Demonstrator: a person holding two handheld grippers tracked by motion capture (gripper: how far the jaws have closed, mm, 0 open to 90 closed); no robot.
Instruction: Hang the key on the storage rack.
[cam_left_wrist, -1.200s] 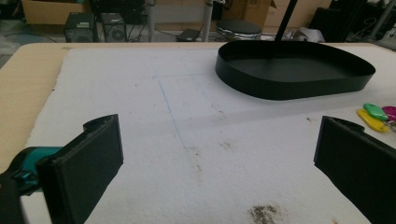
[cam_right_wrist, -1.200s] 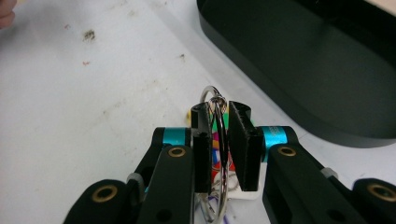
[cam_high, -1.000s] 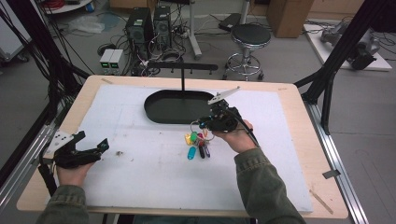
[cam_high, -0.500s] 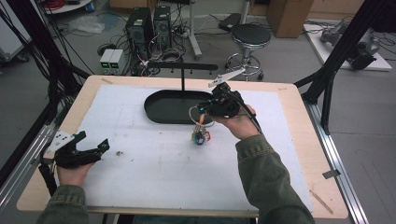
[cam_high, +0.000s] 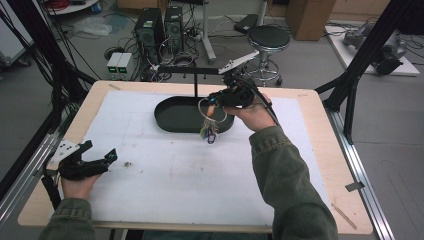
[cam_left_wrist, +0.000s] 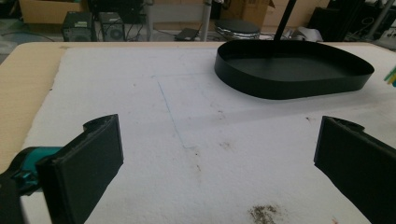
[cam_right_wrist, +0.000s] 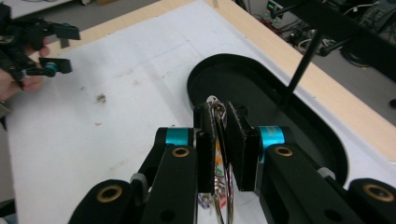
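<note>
Above the near rim of the black oval tray (cam_high: 172, 120), your right tool (cam_high: 212, 101) is clamped tight on a metal key ring (cam_right_wrist: 218, 122), whose bunch of coloured keys (cam_high: 209, 132) dangles clear of the white mat (cam_high: 165, 175). At the tabletop's left edge, your left tool (cam_high: 107, 156) rests with its jaws wide apart, holding nothing

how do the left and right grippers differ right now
The left gripper has its jaws wide apart with nothing between them; the right gripper is shut on the key ring. The left sits low over the white mat; the right is raised by the black tray. Both are hand-held.
</note>
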